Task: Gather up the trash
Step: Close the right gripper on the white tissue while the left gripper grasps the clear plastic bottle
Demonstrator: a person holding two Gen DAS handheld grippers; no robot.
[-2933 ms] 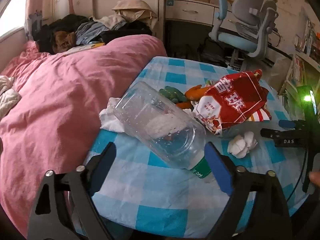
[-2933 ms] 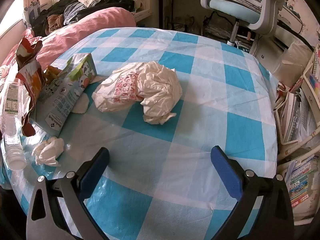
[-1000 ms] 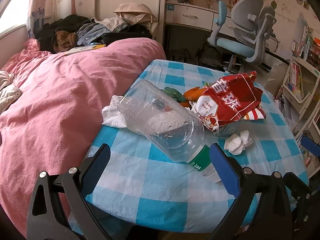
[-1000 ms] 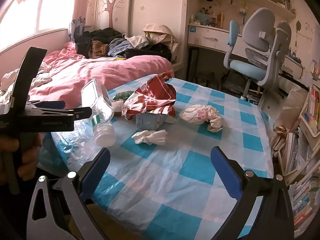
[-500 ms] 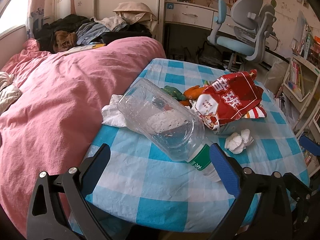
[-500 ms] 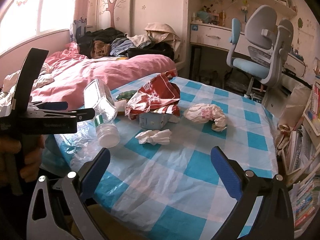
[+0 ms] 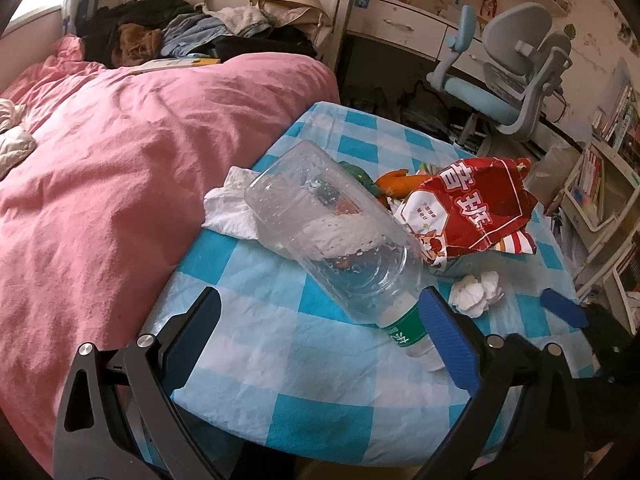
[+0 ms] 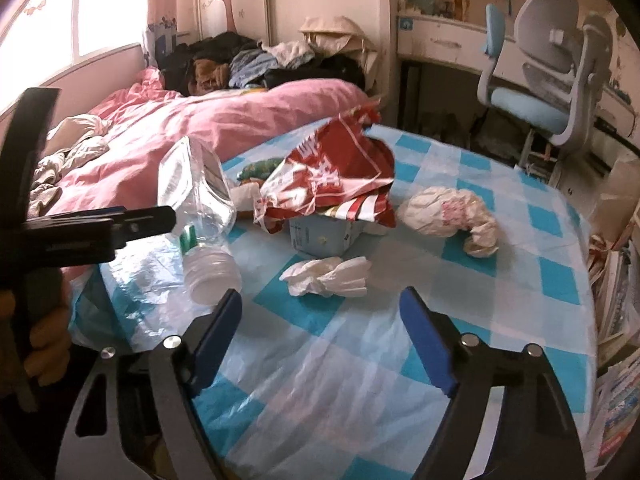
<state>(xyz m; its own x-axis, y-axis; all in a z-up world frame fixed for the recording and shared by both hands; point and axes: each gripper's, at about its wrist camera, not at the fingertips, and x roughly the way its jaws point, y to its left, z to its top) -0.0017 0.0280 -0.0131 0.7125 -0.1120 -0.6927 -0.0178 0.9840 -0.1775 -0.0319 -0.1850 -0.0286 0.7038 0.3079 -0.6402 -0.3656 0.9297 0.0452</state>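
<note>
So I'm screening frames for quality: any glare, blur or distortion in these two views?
Right wrist view: the window is blown out white, washing the upper left with haze; mild softness overall. Left wrist view: evenly lit and sharper. Both show fisheye bending and dark corners; the checked tablecloth curves.

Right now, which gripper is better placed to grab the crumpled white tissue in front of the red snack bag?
Right, probably. The right gripper faces the tissue head-on, jaws open and just narrowing, nothing between them. The left gripper lines up with the plastic bottle instead.
</note>
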